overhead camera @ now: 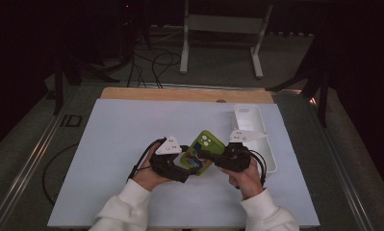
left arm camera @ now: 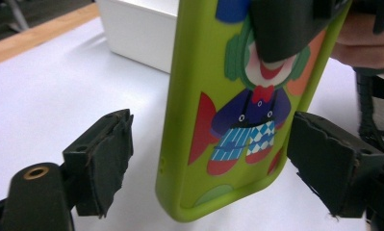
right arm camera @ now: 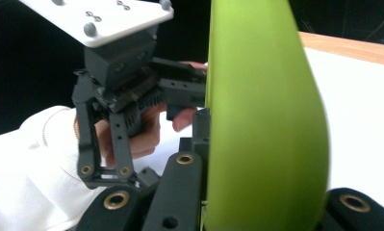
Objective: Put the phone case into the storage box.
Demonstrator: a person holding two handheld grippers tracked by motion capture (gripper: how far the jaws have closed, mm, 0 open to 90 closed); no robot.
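Here, left of centre in the high view, the left gripper [overhead camera: 189,167] sits in the person's left hand [overhead camera: 148,175], its tip reaching toward the middle of the frame. In the left gripper view its two pads [left arm camera: 108,161] stand clear on either side of the green phone case [left arm camera: 237,110], with gaps showing, so it is released. The case, printed with a cartoon clown, hangs lifted above the white mat [overhead camera: 132,139] near the frame's centre, camera cut-out toward the top. Just right of it the right gripper [overhead camera: 206,155] is clenched on the case's edge; in the right gripper view the green shell [right arm camera: 262,120] rises from between its jaws. Farther right, a white tray [overhead camera: 249,118] lies along the mat's right edge.
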